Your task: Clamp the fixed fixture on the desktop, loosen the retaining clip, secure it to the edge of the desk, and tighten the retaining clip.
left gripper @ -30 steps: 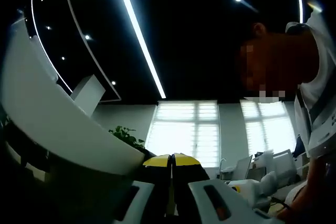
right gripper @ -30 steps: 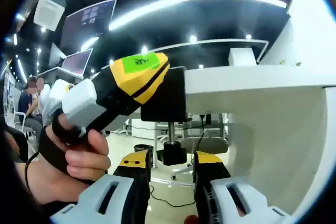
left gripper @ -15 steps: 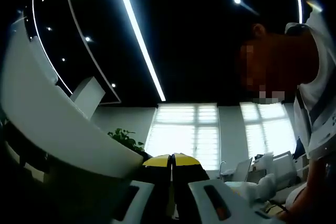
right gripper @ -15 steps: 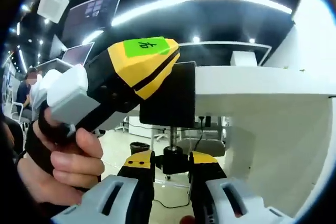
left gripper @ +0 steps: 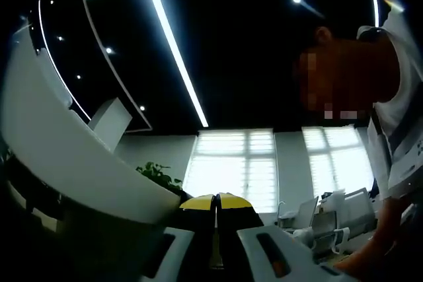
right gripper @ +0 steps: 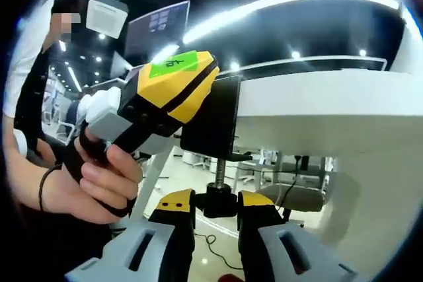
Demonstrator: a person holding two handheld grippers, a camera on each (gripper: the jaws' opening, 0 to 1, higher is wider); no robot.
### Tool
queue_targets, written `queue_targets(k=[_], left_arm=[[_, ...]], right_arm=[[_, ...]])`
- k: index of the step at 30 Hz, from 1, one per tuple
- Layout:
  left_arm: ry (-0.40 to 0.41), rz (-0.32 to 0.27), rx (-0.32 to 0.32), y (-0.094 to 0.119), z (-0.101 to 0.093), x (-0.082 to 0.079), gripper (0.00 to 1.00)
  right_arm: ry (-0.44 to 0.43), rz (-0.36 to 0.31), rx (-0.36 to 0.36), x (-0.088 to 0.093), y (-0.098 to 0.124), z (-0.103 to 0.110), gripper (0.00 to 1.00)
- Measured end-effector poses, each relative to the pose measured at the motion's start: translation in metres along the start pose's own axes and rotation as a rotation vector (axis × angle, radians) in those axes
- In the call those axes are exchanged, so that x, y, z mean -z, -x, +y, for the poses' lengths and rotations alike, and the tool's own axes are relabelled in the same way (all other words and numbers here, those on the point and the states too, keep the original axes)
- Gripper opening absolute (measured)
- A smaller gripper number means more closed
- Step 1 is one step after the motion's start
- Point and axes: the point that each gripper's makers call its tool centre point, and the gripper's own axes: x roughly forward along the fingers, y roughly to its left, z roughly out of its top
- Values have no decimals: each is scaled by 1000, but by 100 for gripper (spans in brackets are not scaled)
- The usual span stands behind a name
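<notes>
The black fixture (right gripper: 211, 120) sits hooked over the edge of the white desk (right gripper: 330, 107), its threaded screw hanging below the desk edge and ending in a black knob (right gripper: 217, 201). The right gripper (right gripper: 217, 204) comes up from beneath the desk edge with its yellow-tipped jaws nearly closed, one on each side of that knob, apparently gripping it. The left gripper (right gripper: 173, 94), held in a hand (right gripper: 99, 179), presses against the fixture's outer face on the side away from the desk; in the left gripper view its jaws (left gripper: 215, 201) are together, but whether they pinch the fixture I cannot tell. The main risk, as I judge it, is the knob slipping between the pads while being turned, since it is small and round; a second is the fixture creeping off the desk edge if the left side eases before the screw bites. Below the desk edge there is open air to the floor, giving room to twist; the desk's white side panel (right gripper: 370, 209) stands close on the far side.
</notes>
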Motion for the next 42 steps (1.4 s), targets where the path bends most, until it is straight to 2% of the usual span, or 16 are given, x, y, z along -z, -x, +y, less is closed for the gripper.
queue_targets(k=[3, 5, 6, 9, 11, 14, 16, 17, 19, 20, 26, 29, 33, 38, 42], left_arm=[[8, -7, -1, 0, 0, 0, 1], [5, -1, 1, -1, 0, 1, 1], [4, 0, 1, -1, -1, 1, 1], [5, -4, -3, -1, -1, 1, 1], [9, -7, -2, -1, -1, 1, 1], [9, -5, -1, -1, 0, 1, 1], [8, -2, -2, -1, 0, 1, 1], [8, -3, -2, -1, 0, 1, 1], [8, -5, -2, -1, 0, 1, 1], [6, -5, -4, -1, 0, 1, 1], [11, -16, -12, -1, 0, 1, 1], [9, -13, -12, -2, 0, 2, 1], [20, -20, -10, -2, 1, 2, 1], [20, -15, -8, -3, 0, 4, 1], [20, -14, -7, -3, 0, 4, 1]], right_arm=[[3, -1, -3, 0, 1, 2, 23], [-5, 2, 20, 0, 2, 3, 24], [-3, 28, 53, 5, 4, 0, 25], [33, 97, 129, 17, 11, 4, 41], [17, 70, 163, 12, 17, 11, 45], [-39, 72, 255, 13, 26, 14, 41], [-97, 38, 351, 10, 31, 8, 37], [-133, -6, 409, 5, 34, 3, 35], [-174, -6, 462, 8, 35, -1, 31], [-195, -8, 462, 7, 32, 0, 31], [-185, 10, 504, 10, 23, -8, 32], [-232, 14, 501, 12, 22, -7, 30], [-205, 12, 494, 10, 24, -2, 26], [-190, 7, 471, 10, 27, -4, 24], [-174, -5, 395, 10, 24, -1, 23]])
